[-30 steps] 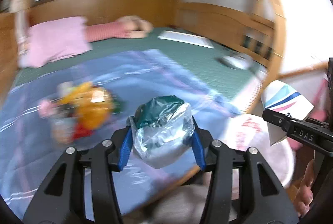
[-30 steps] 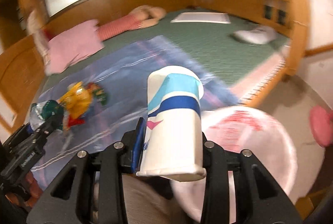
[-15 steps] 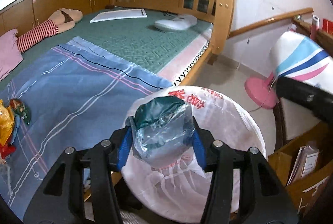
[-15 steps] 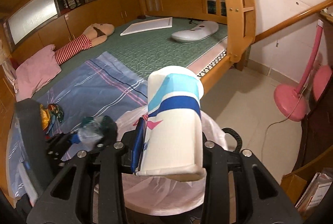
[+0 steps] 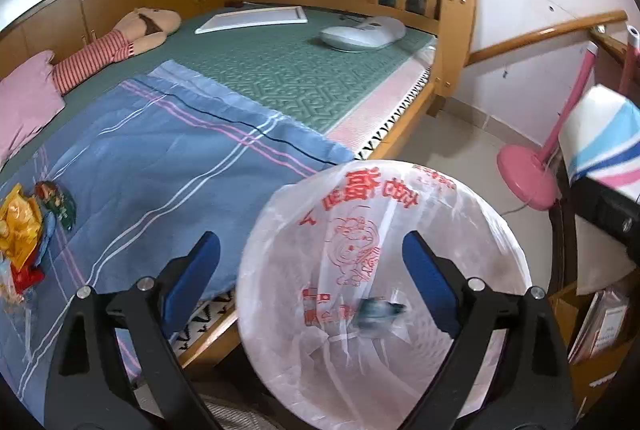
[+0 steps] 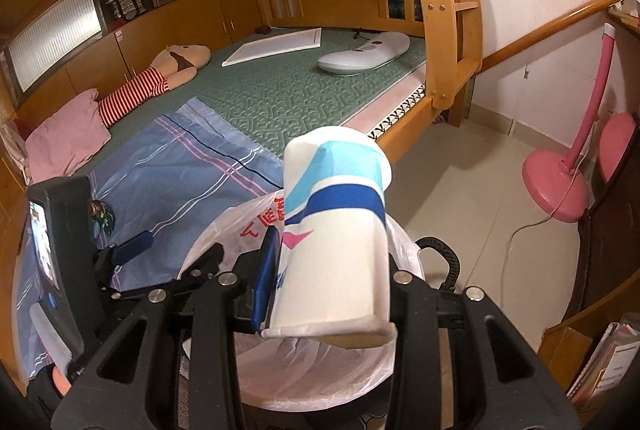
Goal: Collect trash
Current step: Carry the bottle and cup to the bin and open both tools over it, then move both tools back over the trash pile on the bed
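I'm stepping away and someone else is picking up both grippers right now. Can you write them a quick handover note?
Left gripper: jaws have just opened, nothing between them; the crumpled wrapper is dropping into the bag-lined bin beneath it.
Right gripper: shut on the paper cup, held over the same bin.
Done: one piece binned.
Left: release the cup into the bin, then fetch the pile of snack wrappers on the blue blanket.

left gripper (image 5: 312, 262): black frame | blue pads, silver screws | right gripper (image 6: 320, 270): seemingly alike
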`<state>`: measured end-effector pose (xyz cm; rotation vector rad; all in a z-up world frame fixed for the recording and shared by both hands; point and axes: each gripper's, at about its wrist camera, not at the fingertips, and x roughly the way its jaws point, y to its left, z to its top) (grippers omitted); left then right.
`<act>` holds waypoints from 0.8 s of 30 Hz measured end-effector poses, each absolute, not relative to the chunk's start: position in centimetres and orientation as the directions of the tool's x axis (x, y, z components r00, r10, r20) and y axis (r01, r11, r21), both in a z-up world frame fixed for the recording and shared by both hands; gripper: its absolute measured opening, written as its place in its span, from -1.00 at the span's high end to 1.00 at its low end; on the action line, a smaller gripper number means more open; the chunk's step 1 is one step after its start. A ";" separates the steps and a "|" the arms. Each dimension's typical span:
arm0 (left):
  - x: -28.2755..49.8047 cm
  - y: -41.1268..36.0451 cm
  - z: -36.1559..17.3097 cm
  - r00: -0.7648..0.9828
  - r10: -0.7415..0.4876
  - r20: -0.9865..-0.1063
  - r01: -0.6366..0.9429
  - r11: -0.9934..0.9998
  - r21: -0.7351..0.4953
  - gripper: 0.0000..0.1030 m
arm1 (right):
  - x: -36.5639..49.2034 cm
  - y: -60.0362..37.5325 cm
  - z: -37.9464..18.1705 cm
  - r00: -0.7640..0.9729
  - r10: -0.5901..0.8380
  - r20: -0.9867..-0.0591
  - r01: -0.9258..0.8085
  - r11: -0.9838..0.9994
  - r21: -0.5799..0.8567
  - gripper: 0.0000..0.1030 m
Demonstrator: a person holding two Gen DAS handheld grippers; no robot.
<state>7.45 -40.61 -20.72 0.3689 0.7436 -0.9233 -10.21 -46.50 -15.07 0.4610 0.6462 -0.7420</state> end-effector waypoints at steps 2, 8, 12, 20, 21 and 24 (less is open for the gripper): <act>7.8 -40.0 -20.3 0.397 -0.582 -0.710 0.814 0.581 -0.021 -0.79 | -10.0 -46.5 -15.4 0.558 -0.465 -0.687 0.738 0.657 0.155 0.28; 9.4 -37.7 -19.0 0.439 -0.574 -0.691 0.770 0.637 -0.040 -0.81 | -8.8 -46.4 -16.7 0.551 -0.428 -0.716 0.723 0.674 0.153 0.27; 10.1 -36.6 -18.5 0.469 -0.564 -0.679 0.746 0.665 -0.038 -0.81 | -8.0 -46.1 -17.4 0.548 -0.409 -0.730 0.711 0.688 0.148 0.12; 10.8 -35.1 -17.7 0.485 -0.567 -0.666 0.725 0.686 -0.056 -0.81 | -8.1 -45.9 -17.0 0.549 -0.431 -0.716 0.720 0.679 0.143 -0.38; 10.8 -34.9 -17.6 0.489 -0.567 -0.663 0.722 0.689 -0.057 -0.81 | -8.1 -45.8 -16.9 0.550 -0.435 -0.713 0.720 0.680 0.141 -0.38; 11.1 -34.2 -17.1 0.495 -0.570 -0.655 0.713 0.697 -0.067 -0.81 | -7.9 -45.5 -16.6 0.556 -0.435 -0.708 0.714 0.687 0.139 -0.38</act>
